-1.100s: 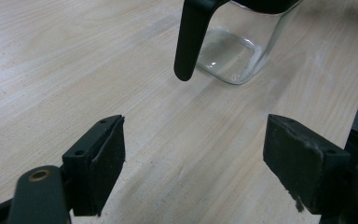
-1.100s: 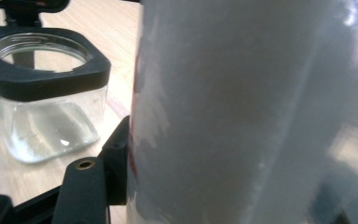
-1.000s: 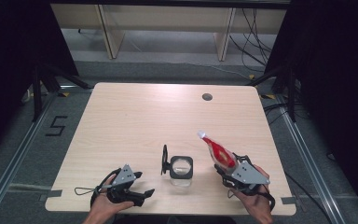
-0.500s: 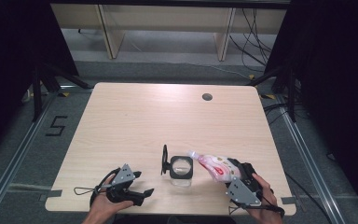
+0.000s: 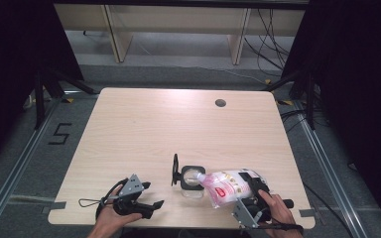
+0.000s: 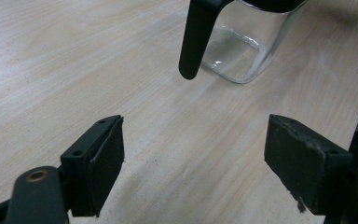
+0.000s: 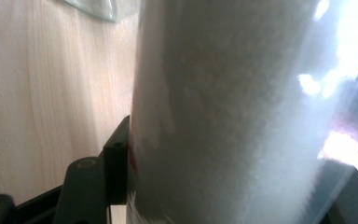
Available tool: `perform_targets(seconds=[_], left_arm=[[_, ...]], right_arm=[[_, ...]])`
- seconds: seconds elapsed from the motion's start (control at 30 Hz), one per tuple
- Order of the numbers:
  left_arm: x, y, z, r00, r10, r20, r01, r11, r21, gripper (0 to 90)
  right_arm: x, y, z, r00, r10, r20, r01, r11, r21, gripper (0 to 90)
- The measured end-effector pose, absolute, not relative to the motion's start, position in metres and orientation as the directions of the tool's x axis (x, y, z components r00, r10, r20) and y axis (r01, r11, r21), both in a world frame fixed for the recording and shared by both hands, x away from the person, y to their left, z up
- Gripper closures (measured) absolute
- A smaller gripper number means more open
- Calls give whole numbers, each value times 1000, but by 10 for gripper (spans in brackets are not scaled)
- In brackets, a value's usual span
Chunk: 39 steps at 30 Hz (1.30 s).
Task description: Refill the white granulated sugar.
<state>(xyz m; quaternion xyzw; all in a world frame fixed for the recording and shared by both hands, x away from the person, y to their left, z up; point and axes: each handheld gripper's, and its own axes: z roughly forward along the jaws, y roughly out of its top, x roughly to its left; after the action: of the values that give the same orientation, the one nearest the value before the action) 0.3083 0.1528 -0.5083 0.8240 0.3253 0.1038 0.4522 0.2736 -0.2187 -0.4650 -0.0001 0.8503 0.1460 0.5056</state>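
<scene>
Between right gripper (image 5: 238, 196) pads, bag (image 5: 225, 184) over jar (image 5: 191, 179)

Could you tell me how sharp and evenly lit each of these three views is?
High view: even light, sharp table, black surroundings. Left gripper view: jaws and jar crisp, soft shadows. Right gripper view: the bag sits too close, blurred, with blown-out glare at its right edge.

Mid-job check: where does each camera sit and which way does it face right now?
High view: above the table, looking forward and down; both hands and grippers show.
Left gripper view: on the left gripper, open, facing the glass jar.
Right gripper view: on the right gripper, against the bag.
Shared: jar and bag.
</scene>
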Motion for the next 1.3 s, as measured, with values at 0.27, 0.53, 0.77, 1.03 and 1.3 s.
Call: perform_targets(seconds=[0.27,0.53,0.77,1.03,1.3], left_arm=[[308,151,-509,766,631,-125,442,-374,815,196],[308,151,-509,767,630,-120,442,-383,811,196],[307,151,-509,763,633,-133,451,-373,811,196],[308,150,-510,761,634,-137,452,-368,813,196],[308,150,-510,762,634,-134,451,-370,812,196]], right_arm=[[278,-218,-457,-390,-52,-919,-217,975,37,399],[276,-212,-454,-365,-169,-916,-210,973,-96,402],[274,-207,-454,-371,-185,-910,-206,972,-113,404],[272,-204,-448,-352,-226,-908,-217,964,-156,406],[275,-203,-444,-310,-285,-907,-257,944,-209,408]])
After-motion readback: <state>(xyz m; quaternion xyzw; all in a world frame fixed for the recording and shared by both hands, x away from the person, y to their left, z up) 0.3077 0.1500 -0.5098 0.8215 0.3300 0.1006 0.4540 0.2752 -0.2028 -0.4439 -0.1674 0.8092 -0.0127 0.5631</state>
